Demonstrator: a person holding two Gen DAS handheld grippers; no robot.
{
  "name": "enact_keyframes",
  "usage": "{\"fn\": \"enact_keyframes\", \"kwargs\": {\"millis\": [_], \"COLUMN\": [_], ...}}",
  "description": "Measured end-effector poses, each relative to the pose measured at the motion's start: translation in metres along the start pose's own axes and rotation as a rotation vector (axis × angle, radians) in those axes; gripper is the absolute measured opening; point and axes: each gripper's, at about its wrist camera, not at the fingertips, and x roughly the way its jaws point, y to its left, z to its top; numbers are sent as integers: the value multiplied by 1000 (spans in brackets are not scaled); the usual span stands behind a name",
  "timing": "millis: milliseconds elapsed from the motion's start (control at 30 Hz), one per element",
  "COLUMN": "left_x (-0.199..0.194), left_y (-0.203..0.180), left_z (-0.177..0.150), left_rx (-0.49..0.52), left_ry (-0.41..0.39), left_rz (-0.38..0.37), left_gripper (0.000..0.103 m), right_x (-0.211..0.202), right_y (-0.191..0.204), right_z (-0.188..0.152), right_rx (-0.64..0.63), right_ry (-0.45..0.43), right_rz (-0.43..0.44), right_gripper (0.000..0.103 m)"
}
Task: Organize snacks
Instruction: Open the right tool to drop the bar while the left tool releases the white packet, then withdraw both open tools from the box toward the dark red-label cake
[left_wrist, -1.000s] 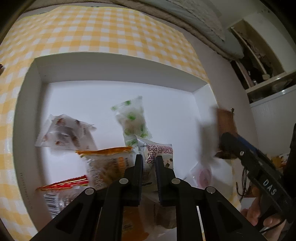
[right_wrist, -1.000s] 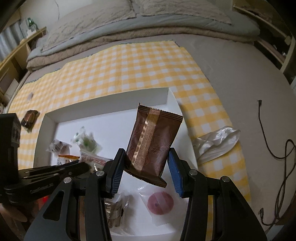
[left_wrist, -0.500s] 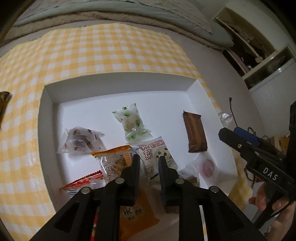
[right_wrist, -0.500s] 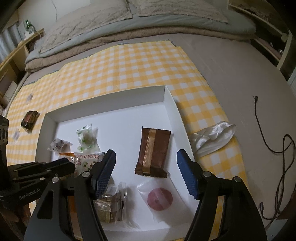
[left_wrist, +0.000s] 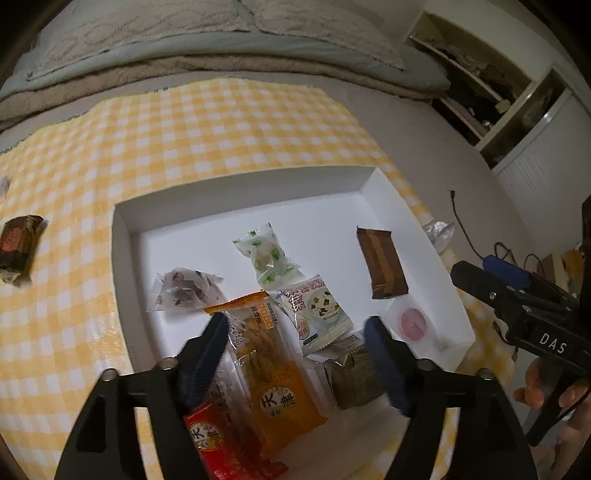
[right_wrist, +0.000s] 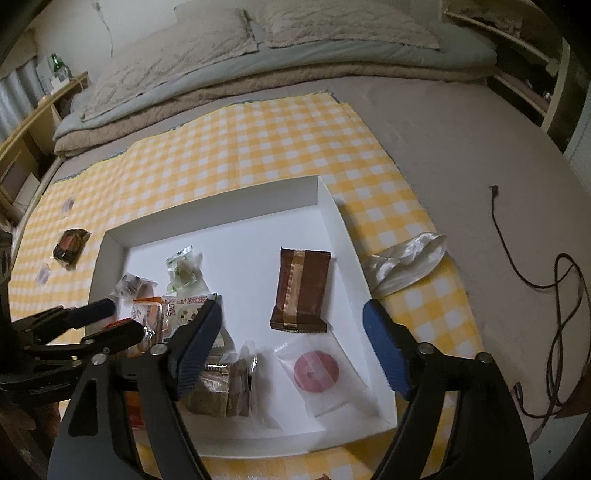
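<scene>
A white shallow box (left_wrist: 125, 258) on the checked cloth holds several snacks. A brown packet (right_wrist: 301, 291) lies flat near its right wall, with a clear packet holding a pink disc (right_wrist: 316, 371) in front of it. An orange packet (left_wrist: 266, 354), a red packet (left_wrist: 210, 439), a white soup packet (left_wrist: 317, 310) and a green-and-white candy packet (left_wrist: 264, 258) lie left of centre. My left gripper (left_wrist: 293, 332) hangs above the orange packet, jaws opening, nothing between them. My right gripper (right_wrist: 291, 314) hovers over the brown packet, jaws opening and empty.
A dark wrapped snack (right_wrist: 70, 245) lies on the yellow checked cloth (right_wrist: 258, 147) left of the box. A crumpled white wrapper (right_wrist: 406, 262) sits right of the box, and a black cable (right_wrist: 554, 295) trails beyond it. Folded bedding (right_wrist: 258, 74) runs along the far side.
My right gripper let go of the brown packet, which dropped flat into the box, and its jaws spread wider. My left gripper rose away from the snacks and went from shut to wide apart.
</scene>
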Motion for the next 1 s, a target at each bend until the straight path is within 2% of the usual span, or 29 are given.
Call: {"fn": "enact_keyframes", "kwargs": {"millis": [33, 133, 167, 333, 533, 1000], "left_x": [-3, -16, -22, -42, -70, -155], "left_y": [0, 2, 4, 12, 20, 88], "left_z": [0, -2, -4, -6, -8, -17], "left_rx": [1, 2, 1, 3, 30, -37], "left_ry": [-7, -37, -47, -66, -101, -221], "left_rz": [0, 11, 15, 30, 82, 170], "left_gripper": [86, 100, 103, 103, 103, 103], "right_x": [-3, -12, -16, -26, -36, -52], "right_y": [0, 0, 1, 3, 11, 66], "right_z": [0, -2, -2, -4, -4, 7], "right_rx": [-1, -4, -4, -4, -11, -58], "right_ry": [-7, -41, -58, -75, -92, -155], "right_rz": [-5, -15, -21, -23, -35, 6], "right_gripper": [88, 102, 103, 103, 103, 103]}}
